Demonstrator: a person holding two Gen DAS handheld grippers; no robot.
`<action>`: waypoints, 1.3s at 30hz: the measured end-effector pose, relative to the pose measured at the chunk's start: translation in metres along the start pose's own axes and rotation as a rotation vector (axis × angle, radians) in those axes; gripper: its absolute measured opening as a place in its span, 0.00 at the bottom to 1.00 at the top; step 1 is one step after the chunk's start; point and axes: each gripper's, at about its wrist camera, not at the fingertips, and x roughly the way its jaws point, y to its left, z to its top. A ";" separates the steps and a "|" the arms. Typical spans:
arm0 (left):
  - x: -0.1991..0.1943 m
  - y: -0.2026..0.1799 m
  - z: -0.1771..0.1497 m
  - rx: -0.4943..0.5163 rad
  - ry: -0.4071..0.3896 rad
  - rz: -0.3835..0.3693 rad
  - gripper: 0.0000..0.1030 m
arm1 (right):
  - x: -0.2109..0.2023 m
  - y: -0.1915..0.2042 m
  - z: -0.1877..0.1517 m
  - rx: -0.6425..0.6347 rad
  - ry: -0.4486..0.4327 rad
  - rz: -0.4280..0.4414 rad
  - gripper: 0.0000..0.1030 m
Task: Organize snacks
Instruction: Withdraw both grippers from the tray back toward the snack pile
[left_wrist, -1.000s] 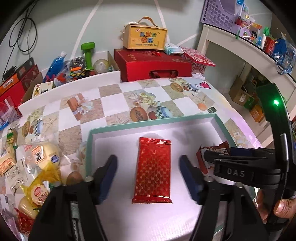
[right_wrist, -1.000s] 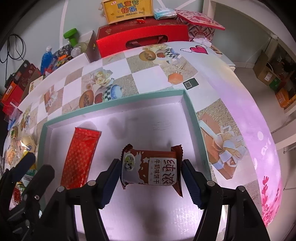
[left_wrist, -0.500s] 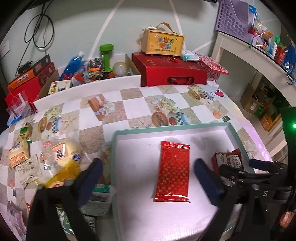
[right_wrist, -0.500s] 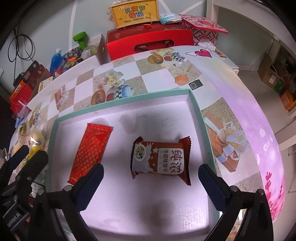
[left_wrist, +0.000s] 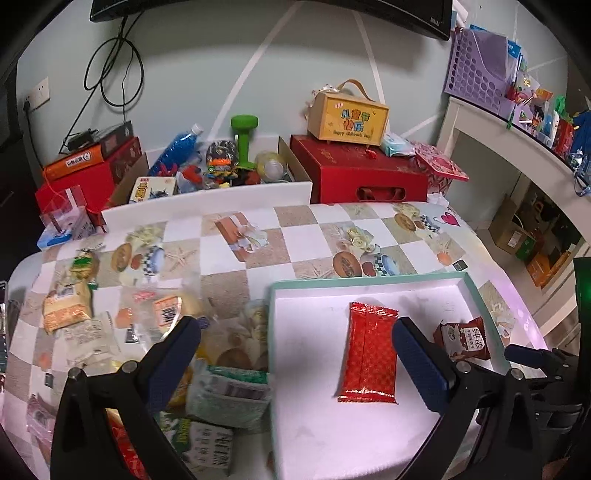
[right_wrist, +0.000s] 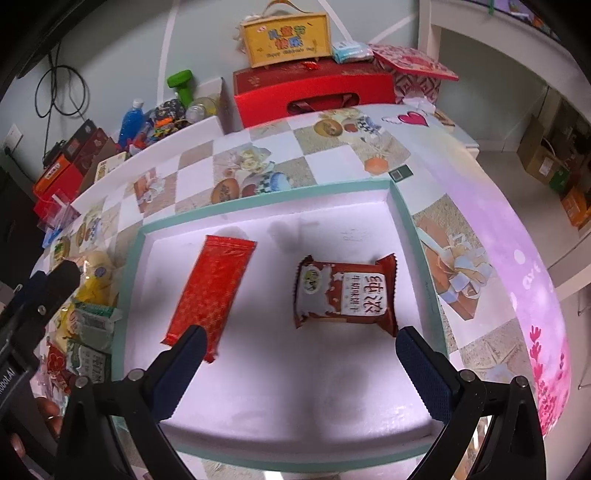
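A teal-rimmed white tray (left_wrist: 365, 282) (right_wrist: 266, 199) holds a long red packet (left_wrist: 369, 354) (right_wrist: 212, 291) and a brown milk-biscuit packet (left_wrist: 463, 338) (right_wrist: 345, 291). My left gripper (left_wrist: 295, 354) is open and empty, raised above the tray's left rim. My right gripper (right_wrist: 299, 363) is open and empty above the tray's near part, behind the brown packet. A pile of loose snack packets (left_wrist: 122, 321) (right_wrist: 85, 317) lies on the table left of the tray.
A patterned tablecloth (left_wrist: 303, 240) covers the table. Behind its far edge stand a red gift box (left_wrist: 358, 175), a yellow carry box (left_wrist: 349, 118), a green dumbbell (left_wrist: 243, 142) and a blue bottle (left_wrist: 177, 151). A white shelf (left_wrist: 517, 147) runs along the right.
Both grippers have opened wide, let go of their packets and pulled back and up. The left gripper has shifted left toward the snack pile. Both packets stay in the tray.
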 end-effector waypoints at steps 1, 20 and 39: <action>-0.003 0.002 0.000 0.003 0.002 0.005 1.00 | -0.003 0.002 0.000 -0.002 -0.004 0.005 1.00; -0.081 0.142 -0.022 -0.146 0.016 0.227 1.00 | -0.045 0.114 -0.014 -0.091 -0.071 0.154 1.00; -0.083 0.265 -0.096 -0.393 0.153 0.298 1.00 | -0.033 0.250 -0.066 -0.361 0.001 0.255 1.00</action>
